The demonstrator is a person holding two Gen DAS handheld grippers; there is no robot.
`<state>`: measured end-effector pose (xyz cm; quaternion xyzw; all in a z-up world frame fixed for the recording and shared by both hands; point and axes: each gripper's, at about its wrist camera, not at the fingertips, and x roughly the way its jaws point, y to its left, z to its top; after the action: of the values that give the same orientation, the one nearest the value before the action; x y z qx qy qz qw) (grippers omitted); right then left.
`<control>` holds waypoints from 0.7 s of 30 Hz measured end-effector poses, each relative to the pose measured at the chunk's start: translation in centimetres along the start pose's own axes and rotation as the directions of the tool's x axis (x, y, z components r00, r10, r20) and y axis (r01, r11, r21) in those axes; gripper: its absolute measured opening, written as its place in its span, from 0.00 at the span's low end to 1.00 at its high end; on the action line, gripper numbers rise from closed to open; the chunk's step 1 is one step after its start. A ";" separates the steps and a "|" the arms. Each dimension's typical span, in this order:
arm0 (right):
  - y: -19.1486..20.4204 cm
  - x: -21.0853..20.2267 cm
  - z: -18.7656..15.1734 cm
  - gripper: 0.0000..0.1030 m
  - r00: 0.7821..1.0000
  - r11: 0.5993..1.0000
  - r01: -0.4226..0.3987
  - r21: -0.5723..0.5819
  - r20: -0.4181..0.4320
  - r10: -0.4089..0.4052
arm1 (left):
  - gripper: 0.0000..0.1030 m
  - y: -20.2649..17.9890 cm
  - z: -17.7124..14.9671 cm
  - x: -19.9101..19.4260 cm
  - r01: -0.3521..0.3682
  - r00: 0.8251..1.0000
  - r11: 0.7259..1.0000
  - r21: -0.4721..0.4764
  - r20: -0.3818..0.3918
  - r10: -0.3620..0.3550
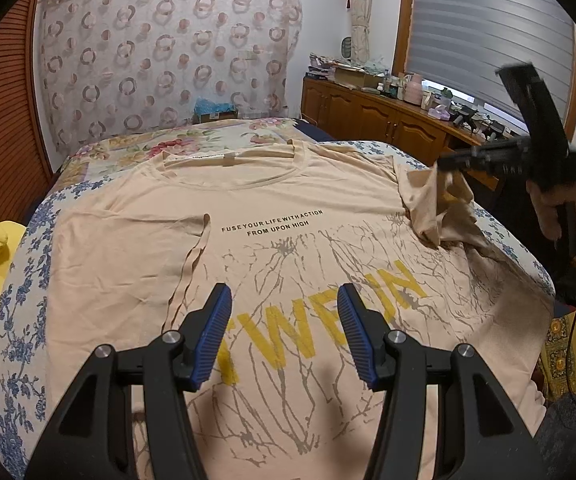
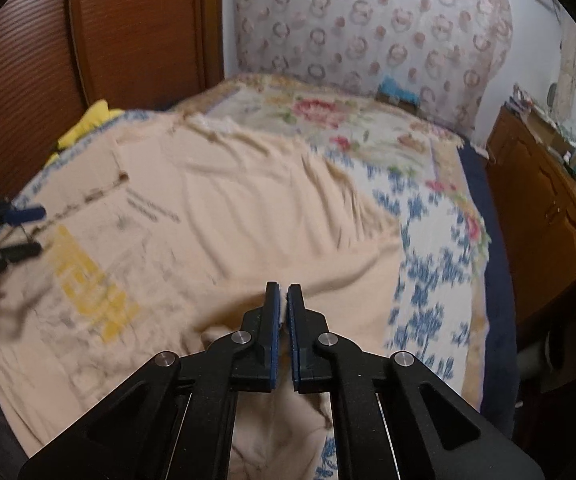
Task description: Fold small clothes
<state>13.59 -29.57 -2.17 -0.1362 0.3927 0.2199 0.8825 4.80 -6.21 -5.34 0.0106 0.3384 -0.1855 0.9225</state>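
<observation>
Thin peach cotton T-shirt (image 1: 288,208): soft, light, slips easily. Right tongs (image 2: 284,292) clamped on sleeve (image 1: 432,208); left tongs (image 1: 284,300) apart above print. Grip hem next.

Left tongs (image 1: 284,334) agape, right tongs (image 2: 284,300) pinched.

Home bedroom, floral-quilted bed (image 1: 100,152), wooden dresser (image 1: 372,116), window blinds (image 1: 488,28)

Black tongs (image 1: 284,334), blue ribbed pads (image 1: 216,332)
</observation>
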 end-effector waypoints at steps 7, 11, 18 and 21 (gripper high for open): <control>1.4 0.4 4.1 0.01 0.997 0.998 -0.069 -0.001 0.044 0.069 | 0.53 0.0 0.0 0.0 0.000 1.000 1.000 -0.001 0.000 0.000; 2.9 1.0 6.8 0.02 0.989 0.991 -0.132 0.024 0.071 0.130 | 0.53 0.1 -0.2 -0.1 0.001 1.000 1.000 -0.006 0.003 -0.001; 3.6 -0.4 6.8 0.43 0.987 0.994 -0.103 0.030 0.130 0.098 | 0.52 0.2 -0.2 -0.4 0.000 1.000 1.000 -0.016 0.010 0.000; 3.7 -0.8 4.0 0.40 0.994 0.997 -0.072 -0.013 0.082 0.072 | 0.53 0.5 0.0 -0.7 0.003 1.000 1.000 -0.018 0.017 -0.003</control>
<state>13.79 -24.96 0.80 -0.1172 0.3593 0.2591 0.8888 4.47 -5.55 -4.98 0.0003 0.3322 -0.1841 0.9251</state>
